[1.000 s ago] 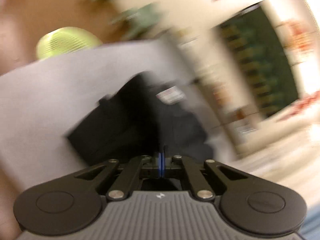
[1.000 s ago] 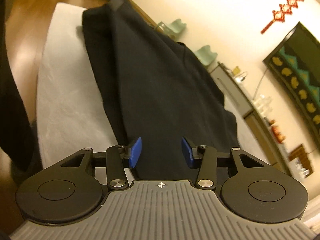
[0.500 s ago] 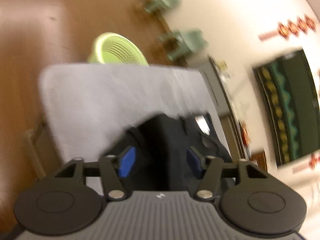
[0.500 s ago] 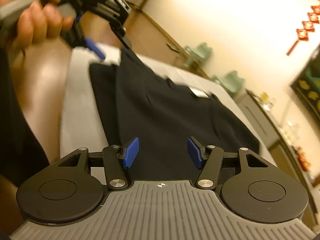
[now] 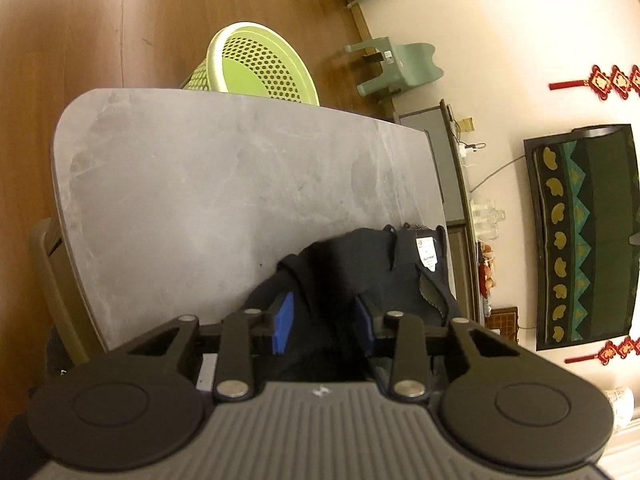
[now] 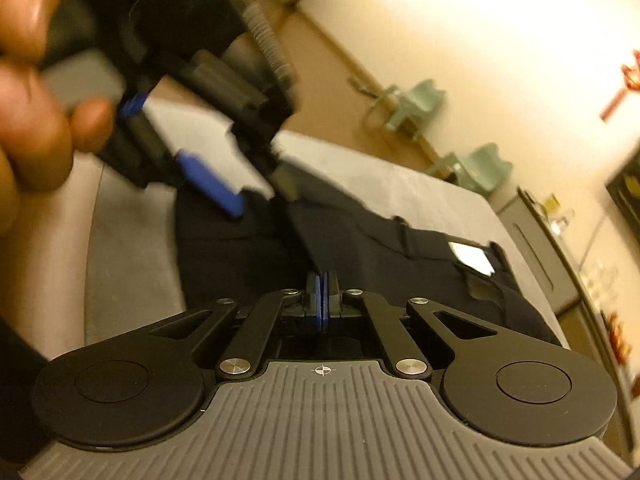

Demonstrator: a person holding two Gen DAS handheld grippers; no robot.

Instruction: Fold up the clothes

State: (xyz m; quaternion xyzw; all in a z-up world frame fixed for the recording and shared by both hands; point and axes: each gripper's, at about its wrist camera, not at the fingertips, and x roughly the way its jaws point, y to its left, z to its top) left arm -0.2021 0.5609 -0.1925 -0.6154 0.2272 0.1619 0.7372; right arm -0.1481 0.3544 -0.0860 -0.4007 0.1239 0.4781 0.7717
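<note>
A black garment (image 6: 360, 248) with a white label (image 6: 472, 258) lies partly folded on the grey table (image 6: 132, 260). My right gripper (image 6: 322, 296) is shut, pinching a raised fold of the black cloth at the near edge. My left gripper (image 5: 324, 320) is open, its blue pads (image 5: 283, 322) on either side of a bunched part of the garment (image 5: 360, 268), not closed on it. In the right wrist view the left gripper (image 6: 248, 196) is held in a hand above the garment's far-left corner.
A green perforated basket (image 5: 260, 64) stands on the wooden floor beyond the table's far edge. Two pale green stools (image 5: 396, 68) stand by the wall. A low cabinet (image 5: 460, 200) runs along the wall. A chair back (image 5: 52, 280) is at the table's left side.
My left gripper opened and let go of the cloth. My right gripper went from open to shut on a fold of the garment. The garment now lies flatter on the table.
</note>
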